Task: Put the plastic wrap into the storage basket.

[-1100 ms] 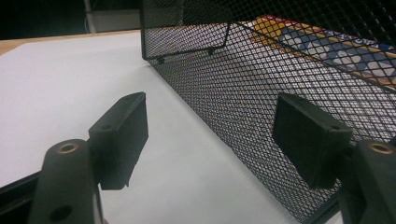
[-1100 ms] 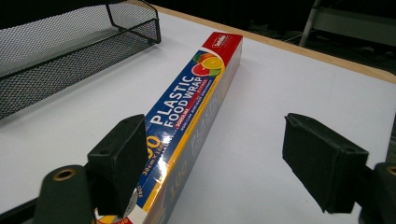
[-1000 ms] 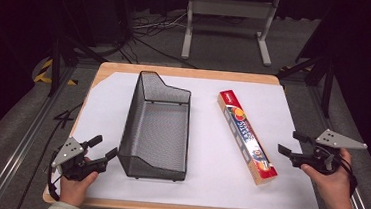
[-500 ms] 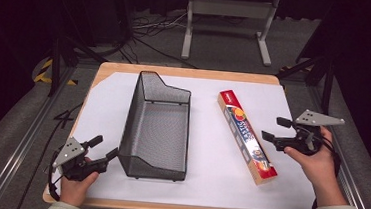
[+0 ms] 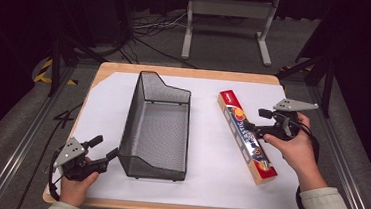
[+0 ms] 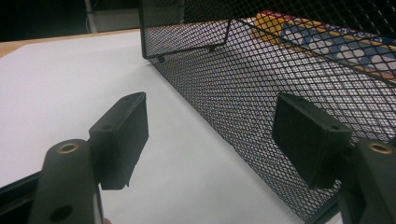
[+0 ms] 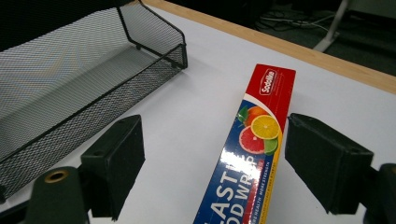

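A long plastic wrap box (image 5: 245, 135) with fruit pictures lies on the white sheet at the right. My right gripper (image 5: 256, 118) hovers over its middle, open. Its jaws have just been opening, and nothing is pressed between them. In the right gripper view the box (image 7: 258, 140) runs up between the two pads of my right gripper (image 7: 217, 140), nearer the right one, untouched. A black mesh basket (image 5: 131, 115) stands at the table's centre. My left gripper (image 5: 106, 146) rests open at its near left corner. In the left gripper view, my left gripper (image 6: 210, 135) faces the basket's mesh wall (image 6: 280, 60).
The wooden table (image 5: 186, 72) is covered by a white sheet (image 5: 108, 103). A metal stand (image 5: 225, 22) and cables lie on the floor beyond the far edge. Rails run along both sides of the table.
My right gripper has moved left from the table's right edge to above the box and has risen slightly. The left gripper, the basket and the box have stayed put.
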A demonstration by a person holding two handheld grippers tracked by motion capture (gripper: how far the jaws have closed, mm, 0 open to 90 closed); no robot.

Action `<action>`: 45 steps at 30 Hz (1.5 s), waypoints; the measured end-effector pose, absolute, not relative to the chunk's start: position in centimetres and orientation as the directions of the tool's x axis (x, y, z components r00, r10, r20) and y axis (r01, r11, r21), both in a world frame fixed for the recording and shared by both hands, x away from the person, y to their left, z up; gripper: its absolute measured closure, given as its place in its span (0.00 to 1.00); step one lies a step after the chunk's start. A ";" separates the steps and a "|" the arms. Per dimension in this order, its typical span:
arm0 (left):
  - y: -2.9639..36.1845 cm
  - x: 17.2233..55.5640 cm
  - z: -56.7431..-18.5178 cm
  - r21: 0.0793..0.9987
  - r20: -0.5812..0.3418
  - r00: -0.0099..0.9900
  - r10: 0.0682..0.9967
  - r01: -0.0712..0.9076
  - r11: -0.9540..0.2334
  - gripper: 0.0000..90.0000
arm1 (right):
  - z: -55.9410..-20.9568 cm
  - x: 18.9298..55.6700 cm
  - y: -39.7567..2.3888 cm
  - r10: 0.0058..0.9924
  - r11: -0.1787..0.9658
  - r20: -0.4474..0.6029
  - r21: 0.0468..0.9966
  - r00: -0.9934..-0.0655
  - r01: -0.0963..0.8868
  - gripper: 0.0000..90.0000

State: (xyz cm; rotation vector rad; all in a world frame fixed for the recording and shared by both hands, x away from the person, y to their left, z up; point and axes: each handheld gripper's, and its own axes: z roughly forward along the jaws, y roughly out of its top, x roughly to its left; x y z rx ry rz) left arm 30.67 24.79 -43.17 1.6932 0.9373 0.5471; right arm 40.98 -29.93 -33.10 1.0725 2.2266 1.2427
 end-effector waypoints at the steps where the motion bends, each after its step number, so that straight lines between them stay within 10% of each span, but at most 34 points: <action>1: 24.8 30.7 -43.2 0.942 -0.095 0.585 0.806 0.314 -0.116 0.31 | -33.2 41.2 -29.8 0.774 0.317 0.046 0.835 -0.632 0.449 0.23; 45: 24.6 30.7 -43.4 0.942 -0.067 0.591 0.804 0.303 -0.144 0.32 | -40.8 46.4 -27.0 0.911 0.348 0.062 0.416 -0.408 0.840 0.21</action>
